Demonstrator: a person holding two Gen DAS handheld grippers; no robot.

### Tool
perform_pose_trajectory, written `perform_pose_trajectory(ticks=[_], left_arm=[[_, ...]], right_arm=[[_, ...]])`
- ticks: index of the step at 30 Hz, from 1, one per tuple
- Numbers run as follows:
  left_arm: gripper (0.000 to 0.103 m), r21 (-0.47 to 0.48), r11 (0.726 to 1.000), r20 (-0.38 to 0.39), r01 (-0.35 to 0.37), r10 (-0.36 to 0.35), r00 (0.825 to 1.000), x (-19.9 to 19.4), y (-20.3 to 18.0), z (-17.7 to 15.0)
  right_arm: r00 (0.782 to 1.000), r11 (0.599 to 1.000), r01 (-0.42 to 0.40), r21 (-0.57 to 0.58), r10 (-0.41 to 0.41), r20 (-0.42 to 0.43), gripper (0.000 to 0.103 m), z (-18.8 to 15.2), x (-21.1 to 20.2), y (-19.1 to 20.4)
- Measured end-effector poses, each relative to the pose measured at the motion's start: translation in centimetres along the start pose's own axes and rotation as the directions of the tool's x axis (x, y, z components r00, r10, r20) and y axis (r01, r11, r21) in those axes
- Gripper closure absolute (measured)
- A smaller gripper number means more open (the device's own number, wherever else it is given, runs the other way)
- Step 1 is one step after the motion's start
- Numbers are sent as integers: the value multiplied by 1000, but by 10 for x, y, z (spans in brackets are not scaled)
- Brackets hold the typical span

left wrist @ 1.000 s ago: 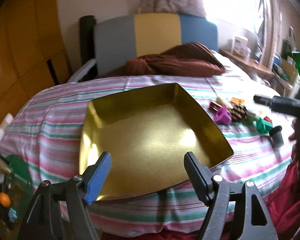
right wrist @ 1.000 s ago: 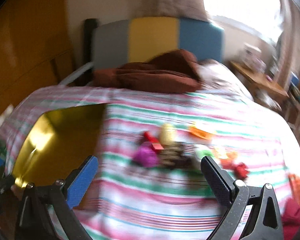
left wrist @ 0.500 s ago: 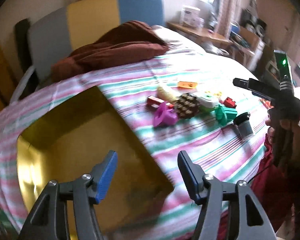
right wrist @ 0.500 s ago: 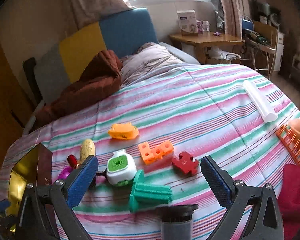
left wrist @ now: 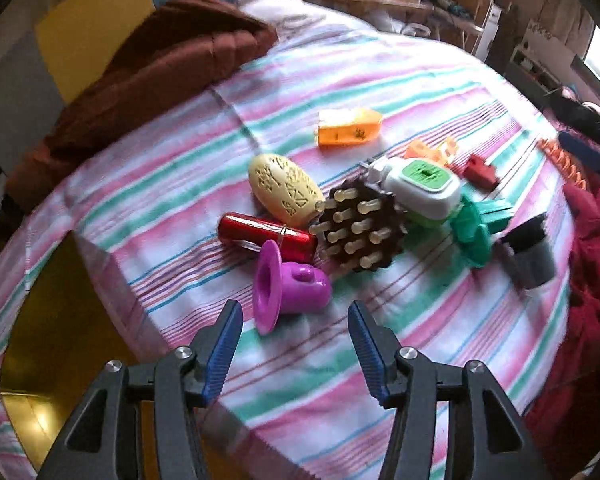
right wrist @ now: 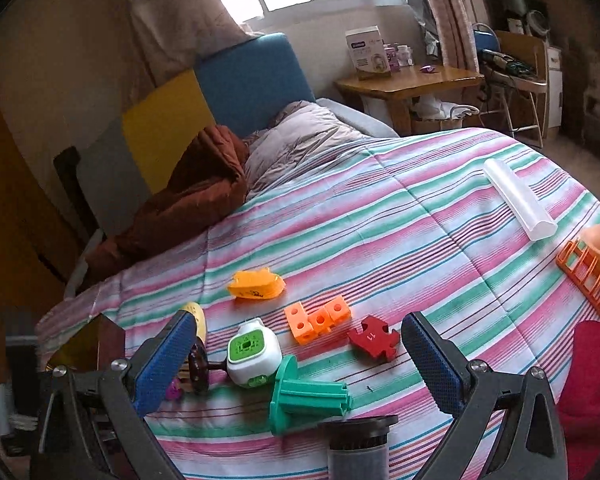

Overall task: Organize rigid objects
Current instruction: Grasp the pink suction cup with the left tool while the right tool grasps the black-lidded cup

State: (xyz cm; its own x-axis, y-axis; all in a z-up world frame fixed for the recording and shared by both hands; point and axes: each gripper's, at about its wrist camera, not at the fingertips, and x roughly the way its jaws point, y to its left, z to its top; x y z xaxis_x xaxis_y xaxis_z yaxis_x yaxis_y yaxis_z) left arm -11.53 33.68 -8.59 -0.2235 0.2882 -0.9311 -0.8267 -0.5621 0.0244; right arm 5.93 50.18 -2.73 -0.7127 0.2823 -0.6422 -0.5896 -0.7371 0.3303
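- The left hand-held gripper [left wrist: 295, 354] hangs just short of the purple funnel-shaped toy [left wrist: 286, 286], jaws spread wide and released, touching nothing. The toy lies on its side on the striped bedspread [left wrist: 440, 320], flared rim to the left.
- The right hand-held gripper [right wrist: 300, 364] is also wide open and empty, poised over the green flanged piece [right wrist: 304, 394], with a dark grey cup [right wrist: 358, 446] at the very near edge below it.
- The gold tray [left wrist: 56, 344] sits near left, partly hidden under the left gripper's frame; it is the likely place for the objects to go, and it holds none that I can see.
- Risk, nearest first: the purple toy is rounded and could roll or squirt out if the jaws close on its flare and not its body. The soft bed gives under pressure, so pressing down could tip neighbours.
- Just beyond, the red cylinder [left wrist: 266, 236] touches or nearly touches the purple toy, and the brown pegged block [left wrist: 360, 232] sits just right of it; wide jaws could snag either one.
- Farther on lie the cream oval piece [left wrist: 286, 190], the white and green gadget [right wrist: 254, 354], the orange linked cubes [right wrist: 318, 318], the red puzzle piece [right wrist: 374, 338] and the orange boat shape [right wrist: 256, 285].
- Crowding means that one nudge may shift several.
- Far right, a white tube [right wrist: 518, 200] and an orange rack [right wrist: 592, 272] lie well apart from the cluster.
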Motion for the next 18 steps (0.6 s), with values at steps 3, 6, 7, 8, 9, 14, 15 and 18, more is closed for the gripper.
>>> perform_pose_trajectory(ticks=[3,6,7,8,9,14,15,18], left_arm=[[60,-12,1000,-26,14,-15,1000,15,1,6],[90,-2,1000,-28,23,-23,999,24,-1,7],[89,9,1000,-18,13,-13,1000,24,-2,6],[89,19,1000,4,9,-9,1000,19,-4,2],[89,19,1000,21,12,-12,1000,14,-5,-2],[90,1,1000,134,30,-30,991,-23,-6,-22],[90,-7,999,152,43,-42,987,-30,-6,-25],[89,-35,996,218,83,-74,973,-54,-5,-36]], right_arm=[[1000,1000,1,30,-2,17,0,2,-3,-7],[1000,998,6,59,-7,19,0,4,-3,-13],[1000,998,5,69,-7,18,0,4,-3,-15],[1000,997,7,78,-8,13,0,5,-2,-18],[1000,996,10,89,-10,2,0,5,-1,-21],[998,980,-5,201,16,-57,4,3,5,-42],[998,975,-7,221,22,-65,6,3,6,-46],[994,967,-14,253,41,-102,8,-1,11,-51]])
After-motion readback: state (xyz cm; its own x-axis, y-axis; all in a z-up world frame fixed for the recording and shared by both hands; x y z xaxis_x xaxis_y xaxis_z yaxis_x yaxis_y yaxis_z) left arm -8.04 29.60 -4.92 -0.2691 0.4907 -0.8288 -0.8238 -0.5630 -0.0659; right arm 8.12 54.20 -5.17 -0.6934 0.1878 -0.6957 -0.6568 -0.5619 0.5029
